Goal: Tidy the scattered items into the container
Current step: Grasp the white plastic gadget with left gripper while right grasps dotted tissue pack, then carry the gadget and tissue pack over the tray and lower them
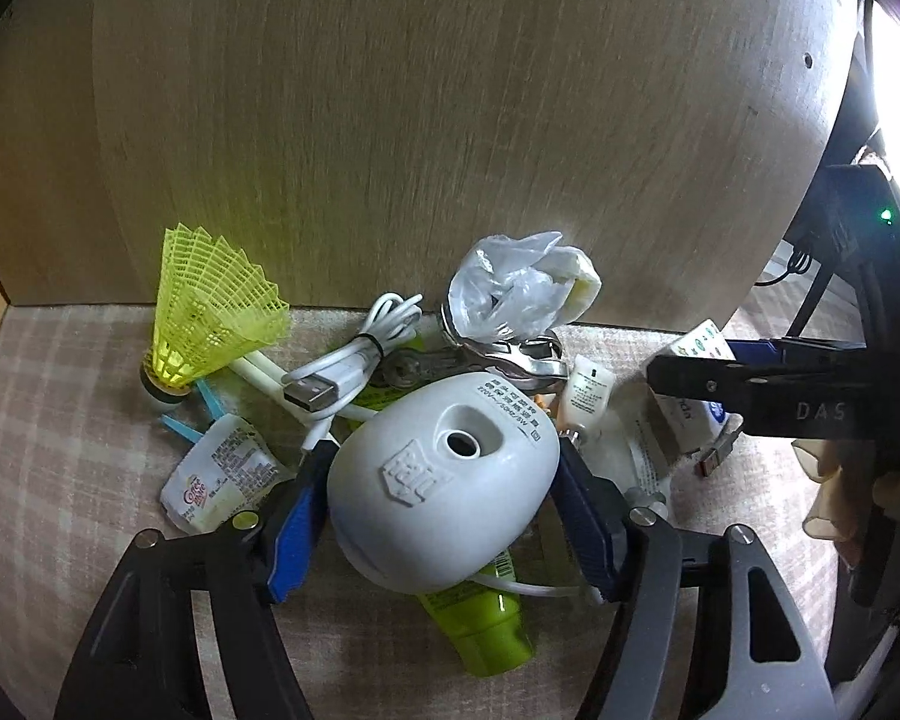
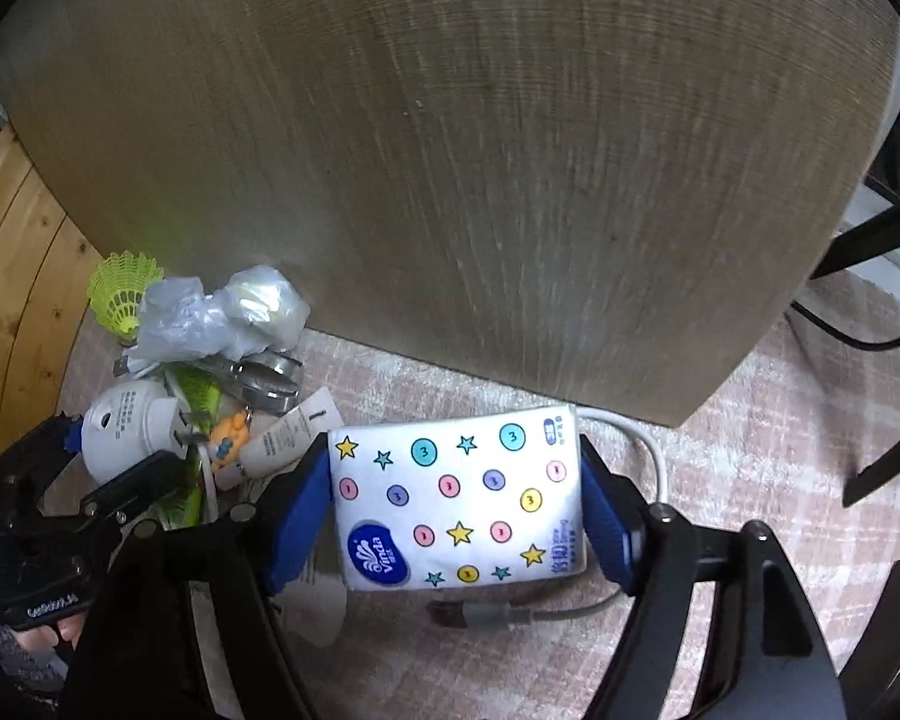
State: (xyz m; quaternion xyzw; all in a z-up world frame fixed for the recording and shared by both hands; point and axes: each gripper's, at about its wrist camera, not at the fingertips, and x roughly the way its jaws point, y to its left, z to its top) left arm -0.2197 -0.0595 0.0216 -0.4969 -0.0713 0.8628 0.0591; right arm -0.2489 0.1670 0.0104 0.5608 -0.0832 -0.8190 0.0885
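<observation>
A white plug-in device [image 1: 444, 480] with a round hole sits between the blue pads of my left gripper [image 1: 444, 450], which press on its two sides, so the gripper is shut on it. In the right wrist view the same device [image 2: 123, 432] and left gripper [image 2: 120, 444] show at the left. A white tissue pack [image 2: 456, 498] printed with stars and coloured dots lies on the plaid cloth [image 2: 750, 420] between the pads of my right gripper [image 2: 453, 444]. Its jaws stand wide and do not squeeze the pack. In the left wrist view the right gripper [image 1: 699, 363] and the pack [image 1: 699, 339] are at the right.
Piled around the device are a yellow shuttlecock [image 1: 210, 306], a coiled white USB cable [image 1: 354, 354], a crumpled plastic bag [image 1: 516, 288], metal keys [image 1: 510, 360], a small white tube [image 1: 588, 390], a creamer pod [image 1: 222, 474] and a green tube [image 1: 486, 630]. A wooden panel [image 1: 420, 120] rises behind. A white cable [image 2: 654, 456] runs under the pack.
</observation>
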